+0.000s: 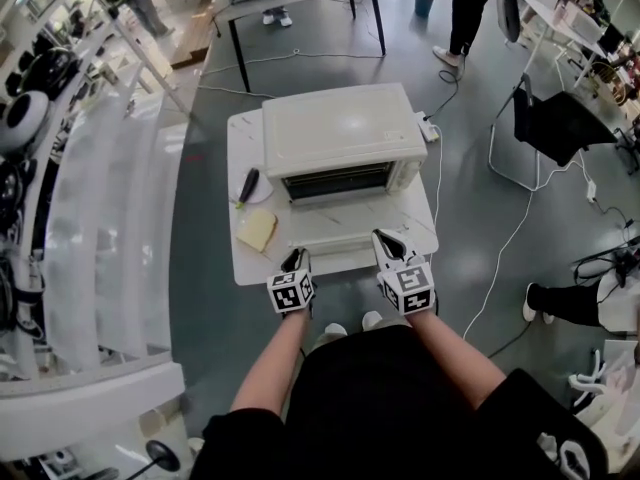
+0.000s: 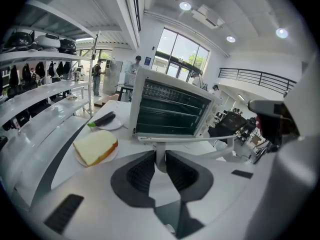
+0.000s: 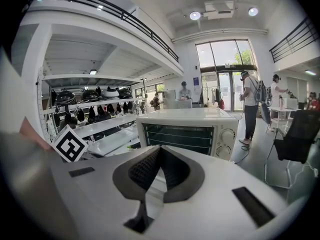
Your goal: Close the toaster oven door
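1. At the left of a small white table [image 1: 243,268], a slice of bread [image 1: 257,231] lies on a plate. A dark eggplant [image 1: 247,185] sits on a second plate just behind it.
2. The left gripper [image 1: 297,258] reaches over the table's near edge. Its jaws pinch the white door handle [image 2: 190,140] at its left post.
3. The cream toaster oven [image 1: 340,133] stands in the middle of the table. Its door [image 1: 335,230] is folded down toward the person, and the wire racks inside are visible.
4. The right gripper [image 1: 386,240] sits at the door's right end. Its jaw tips are pressed together with nothing between them. Whether it touches the door is unclear.
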Demonstrator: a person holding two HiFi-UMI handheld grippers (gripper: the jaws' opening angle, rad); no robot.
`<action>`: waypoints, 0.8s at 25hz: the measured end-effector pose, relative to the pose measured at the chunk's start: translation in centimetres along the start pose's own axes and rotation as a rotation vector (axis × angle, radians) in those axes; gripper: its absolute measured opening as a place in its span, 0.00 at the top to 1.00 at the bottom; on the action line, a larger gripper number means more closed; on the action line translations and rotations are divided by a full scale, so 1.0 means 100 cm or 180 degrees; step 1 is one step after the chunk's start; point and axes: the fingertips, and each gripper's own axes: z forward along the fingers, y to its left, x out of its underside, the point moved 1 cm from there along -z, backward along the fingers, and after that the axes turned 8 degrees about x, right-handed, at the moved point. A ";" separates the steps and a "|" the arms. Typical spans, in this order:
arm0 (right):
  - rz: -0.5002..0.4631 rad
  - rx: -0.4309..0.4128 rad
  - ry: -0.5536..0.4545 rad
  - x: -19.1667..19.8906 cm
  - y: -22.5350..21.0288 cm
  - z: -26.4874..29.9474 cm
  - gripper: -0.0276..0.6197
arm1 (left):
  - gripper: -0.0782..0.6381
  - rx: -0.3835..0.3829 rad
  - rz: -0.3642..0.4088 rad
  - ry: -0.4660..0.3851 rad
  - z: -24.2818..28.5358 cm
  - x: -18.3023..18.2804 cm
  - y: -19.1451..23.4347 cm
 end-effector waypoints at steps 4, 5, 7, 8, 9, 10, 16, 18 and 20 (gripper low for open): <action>-0.0003 0.0000 -0.0024 -0.004 0.000 0.002 0.92 | 0.77 -0.0019 0.0043 -0.0065 -0.001 -0.014 -0.002; -0.0001 0.0000 -0.0030 -0.004 0.000 0.002 0.92 | 0.77 -0.0020 0.0053 -0.0075 -0.001 -0.018 -0.002; 0.0003 -0.0001 -0.0040 -0.004 0.001 0.004 0.92 | 0.77 -0.0013 0.0073 -0.0095 -0.001 -0.025 -0.002; 0.0006 0.0000 -0.0042 -0.005 0.002 0.004 0.92 | 0.77 -0.0005 0.0089 -0.0104 -0.001 -0.029 -0.003; 0.0013 0.0003 -0.0041 -0.005 0.002 0.004 0.92 | 0.77 0.0002 0.0113 -0.0102 -0.002 -0.034 -0.004; 0.0023 0.0009 -0.0041 -0.006 0.002 0.004 0.92 | 0.77 0.0003 0.0148 -0.0084 -0.002 -0.037 -0.004; 0.0047 0.0038 -0.0088 -0.013 0.001 0.009 0.92 | 0.77 -0.0015 0.0263 -0.0014 0.001 -0.053 -0.005; 0.0050 0.0048 -0.0094 -0.015 0.002 0.011 0.92 | 0.77 -0.0018 0.0251 -0.0017 0.001 -0.057 -0.004; 0.0057 0.0058 -0.0091 -0.015 0.002 0.011 0.92 | 0.77 -0.0023 0.0237 0.0003 0.000 -0.062 -0.003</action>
